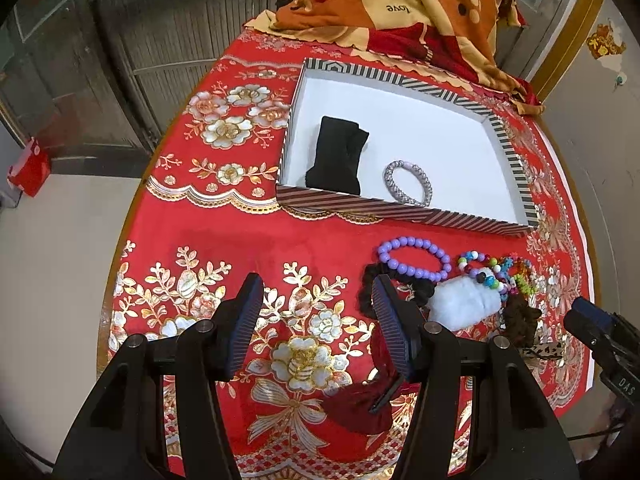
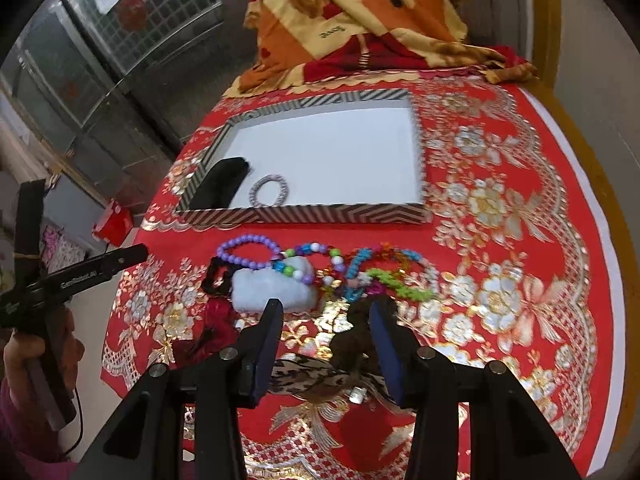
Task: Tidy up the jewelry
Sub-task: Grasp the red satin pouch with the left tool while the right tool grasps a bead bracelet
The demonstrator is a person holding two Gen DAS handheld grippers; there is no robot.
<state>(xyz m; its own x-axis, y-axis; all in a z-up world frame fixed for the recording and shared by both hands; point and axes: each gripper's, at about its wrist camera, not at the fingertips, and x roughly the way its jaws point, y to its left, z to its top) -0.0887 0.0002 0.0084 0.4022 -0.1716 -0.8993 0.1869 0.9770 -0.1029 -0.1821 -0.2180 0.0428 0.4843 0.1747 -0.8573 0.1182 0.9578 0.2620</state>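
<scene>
Red cloth (image 1: 224, 236) with gold and white flowers covers the table where we are sorting jewelry, a folded orange blanket (image 1: 384, 0) heaped beyond the striped box (image 1: 352, 210) that serves as our landmark.

Inside the box, by its near wall, lie a black cloth band (image 1: 338, 154) and, just beside it, a silver bangle (image 1: 408, 180); the rest of its white floor is bare.

In front of the box sits the unsorted pile: a purple bead bracelet (image 1: 414, 258) nearest the wall, a tangle of bright bead strings (image 2: 360, 268) alongside it, and a white fluffy piece (image 2: 272, 288) touching both. Nearer us than those lie a brown scrunchie (image 2: 356, 340), a dark red one (image 1: 360, 404) and a patterned band (image 2: 316, 376).

Our left gripper (image 1: 316, 320) hangs open over bare cloth in front of the box, its right finger by the pile's edge and nothing between the pads. Our right gripper (image 2: 326, 336) is also parted, the brown scrunchie against its right finger but not pinched.

We judge everything here light. The scrunchies and fluffy piece should squash, so a pinch across the bulk would do. The bead strings look limp, slippery and tangled; lifting one may drag its neighbours. The purple bracelet is best taken across its ring, on the beads.
</scene>
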